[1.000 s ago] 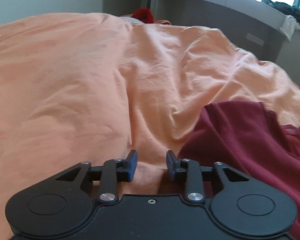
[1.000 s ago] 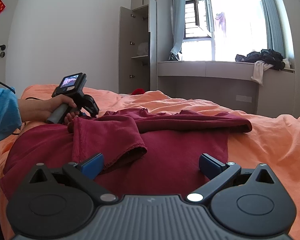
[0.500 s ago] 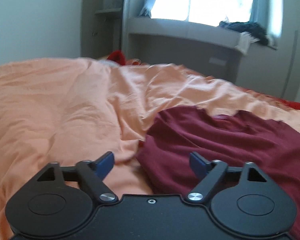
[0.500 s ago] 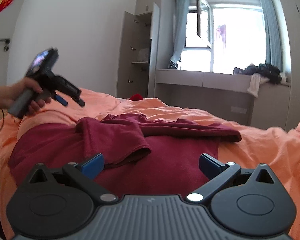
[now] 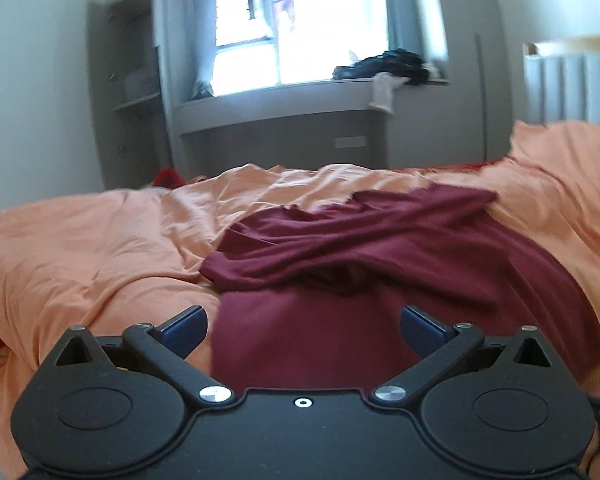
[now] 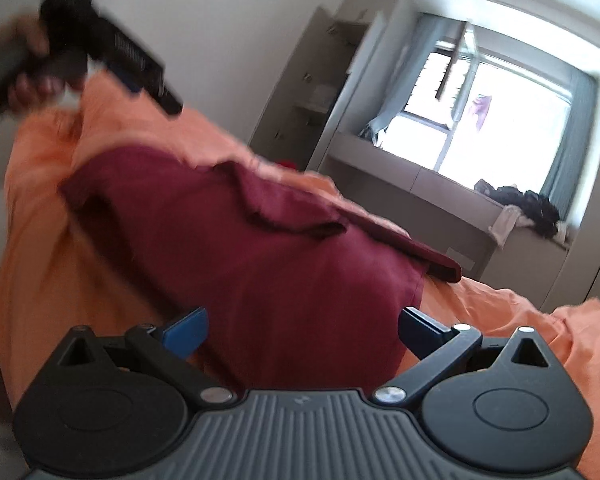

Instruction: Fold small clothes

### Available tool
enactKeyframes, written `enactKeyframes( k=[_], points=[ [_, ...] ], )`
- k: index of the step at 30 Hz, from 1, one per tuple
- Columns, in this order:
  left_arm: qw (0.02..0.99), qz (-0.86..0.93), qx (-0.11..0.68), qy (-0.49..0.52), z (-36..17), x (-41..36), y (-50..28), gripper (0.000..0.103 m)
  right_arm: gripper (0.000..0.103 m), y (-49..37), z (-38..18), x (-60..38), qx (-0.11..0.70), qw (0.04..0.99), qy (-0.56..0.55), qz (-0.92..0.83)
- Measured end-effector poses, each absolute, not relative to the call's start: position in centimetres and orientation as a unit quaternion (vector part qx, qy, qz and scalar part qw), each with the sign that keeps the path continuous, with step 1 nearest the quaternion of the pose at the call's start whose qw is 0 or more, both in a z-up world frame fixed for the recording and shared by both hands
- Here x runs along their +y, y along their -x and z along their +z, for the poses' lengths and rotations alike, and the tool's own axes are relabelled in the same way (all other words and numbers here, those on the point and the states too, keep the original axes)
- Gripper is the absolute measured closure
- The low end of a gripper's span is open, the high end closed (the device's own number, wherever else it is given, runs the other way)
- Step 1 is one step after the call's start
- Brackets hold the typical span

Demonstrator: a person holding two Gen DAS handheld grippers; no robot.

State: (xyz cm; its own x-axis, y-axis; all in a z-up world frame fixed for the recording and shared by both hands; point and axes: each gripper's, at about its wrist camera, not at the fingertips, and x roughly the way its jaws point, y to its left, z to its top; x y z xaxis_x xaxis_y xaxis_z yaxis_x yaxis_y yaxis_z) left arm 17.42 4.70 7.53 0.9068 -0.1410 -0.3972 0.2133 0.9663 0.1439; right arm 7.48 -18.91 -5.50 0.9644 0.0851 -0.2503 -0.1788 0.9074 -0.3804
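Note:
A dark red garment (image 5: 380, 280) lies spread on the orange bed cover (image 5: 80, 248), with a sleeve folded across its upper part. My left gripper (image 5: 302, 326) is open and empty, held above the garment's near edge. My right gripper (image 6: 302, 328) is open and empty, above the near edge of the same garment (image 6: 260, 260). In the right wrist view the left gripper (image 6: 112, 48) is raised high at the upper left, blurred, in the person's hand.
A grey window bench (image 5: 300, 120) with a pile of dark clothes (image 5: 392, 64) runs behind the bed. An open grey cupboard (image 5: 132, 92) stands at the left. A red item (image 5: 168, 178) lies at the bed's far edge. A white radiator (image 5: 572, 84) stands at the right.
My left gripper opened wide, lifted off the garment's left edge and swung up and to the right. My right gripper tilted and moved over the garment's near edge.

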Motion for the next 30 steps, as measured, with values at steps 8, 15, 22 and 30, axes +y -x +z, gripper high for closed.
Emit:
enactKeyframes(
  k=[8,15,22,30],
  points=[
    [0.964,-0.138,0.187,-0.126,5.0,3.2,-13.1,0.001,0.0,-9.4,-8.3,-16.3,0.139,0.931,0.337,-0.028],
    [0.957,-0.165,0.186,-0.147,3.1,2.4,-11.5,0.001,0.025,-9.4,-8.7,-15.3,0.13,0.924,0.359,-0.017],
    [0.948,-0.172,0.176,-0.2,1.0,1.1,-10.2,0.001,0.091,-8.8,-7.6,-14.7,0.129,0.925,0.358,0.024],
    [0.945,-0.144,0.15,-0.252,-1.2,-2.1,-10.5,0.0,0.094,-6.9,-1.2,-17.3,0.084,0.961,0.263,0.033]
  ],
)
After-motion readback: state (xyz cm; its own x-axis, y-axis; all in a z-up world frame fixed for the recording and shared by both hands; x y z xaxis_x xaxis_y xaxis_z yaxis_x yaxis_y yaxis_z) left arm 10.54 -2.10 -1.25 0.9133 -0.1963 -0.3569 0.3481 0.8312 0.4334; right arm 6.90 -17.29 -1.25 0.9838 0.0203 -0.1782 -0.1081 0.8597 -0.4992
